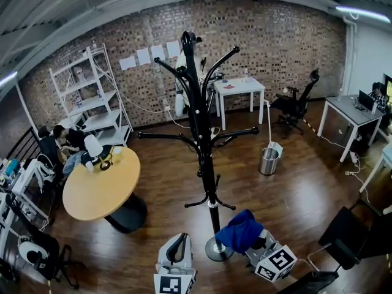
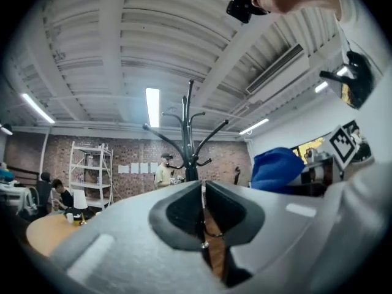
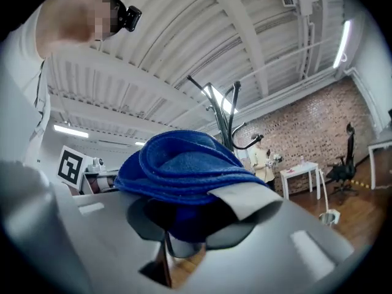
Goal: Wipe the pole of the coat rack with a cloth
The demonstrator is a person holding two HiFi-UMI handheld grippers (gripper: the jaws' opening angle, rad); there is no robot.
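A black coat rack (image 1: 202,139) with curved hooks stands on the wood floor in the middle of the head view; its round base (image 1: 218,250) is near the bottom. My right gripper (image 1: 248,241) sits low beside the pole's foot, shut on a folded blue cloth (image 1: 240,230). That cloth (image 3: 184,170) bulges out of its jaws in the right gripper view, with the rack (image 3: 225,118) behind it. My left gripper (image 1: 176,251) hangs left of the base, jaws shut with nothing between them. The left gripper view looks up at the rack (image 2: 187,136) and the blue cloth (image 2: 275,167) at the right.
A round wooden table (image 1: 101,182) stands left of the rack. A metal bin (image 1: 267,162) is to the right, a white table (image 1: 240,89) and a white shelf unit (image 1: 92,94) by the brick wall. Black chairs (image 1: 352,234) are at the lower right. People sit at the left.
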